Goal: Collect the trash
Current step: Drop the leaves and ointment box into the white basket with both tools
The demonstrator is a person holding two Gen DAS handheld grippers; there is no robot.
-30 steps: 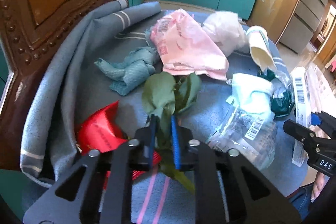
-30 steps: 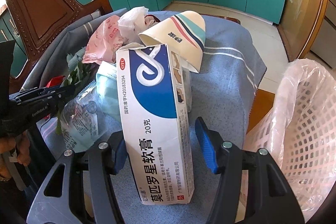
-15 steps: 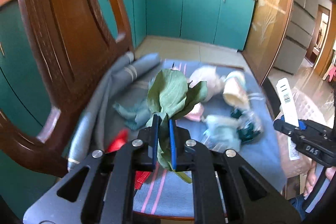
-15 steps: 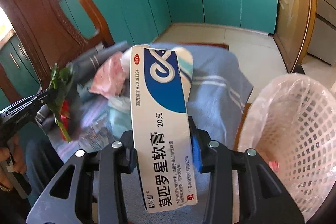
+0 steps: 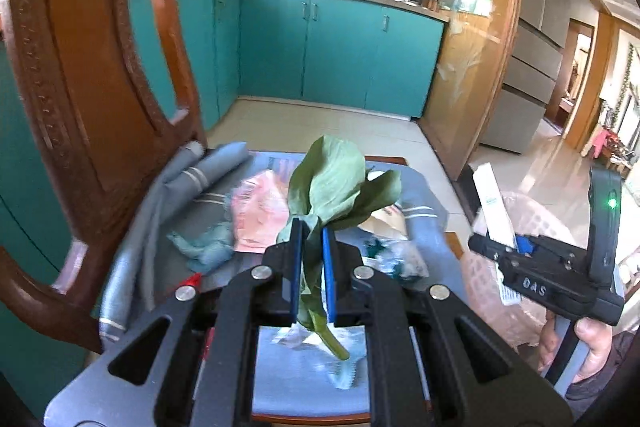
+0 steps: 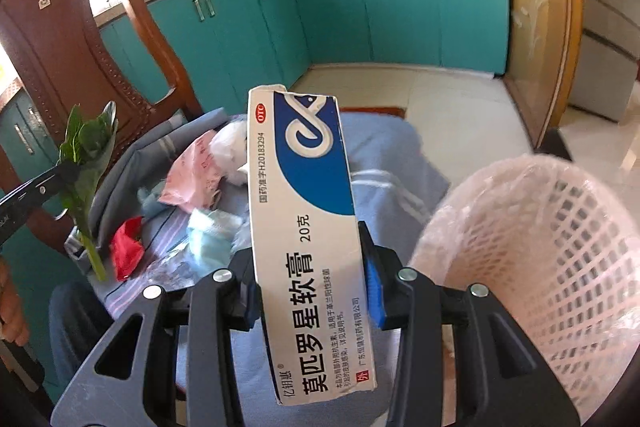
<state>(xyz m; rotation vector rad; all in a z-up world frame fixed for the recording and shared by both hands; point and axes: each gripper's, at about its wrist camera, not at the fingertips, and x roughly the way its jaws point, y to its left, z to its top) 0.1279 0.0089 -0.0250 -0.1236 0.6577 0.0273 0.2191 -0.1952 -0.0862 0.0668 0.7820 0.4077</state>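
Note:
My left gripper (image 5: 310,231) is shut on a green leafy stalk (image 5: 336,179) and holds it up above the chair seat; the stalk also shows in the right wrist view (image 6: 86,155). My right gripper (image 6: 308,255) is shut on a white and blue ointment box (image 6: 306,227), raised above the seat beside a pink mesh basket (image 6: 540,259) lined with a plastic bag. The box also shows edge-on in the left wrist view (image 5: 494,205). On the seat lie a pink bag (image 5: 260,211), a red wrapper (image 6: 126,247), a white bag (image 6: 232,151) and a light blue mask (image 6: 212,235).
The trash lies on a blue-grey towel (image 6: 384,163) draped over a carved wooden chair (image 5: 80,67). A crumpled teal cloth (image 5: 204,247) lies on the towel. Teal kitchen cabinets (image 5: 320,55) stand behind across a tiled floor. The basket stands right of the chair.
Both grippers have risen from the seat, the left with the leafy stalk, the right having shut on the ointment box and lifted it. The right gripper has moved nearer the basket.

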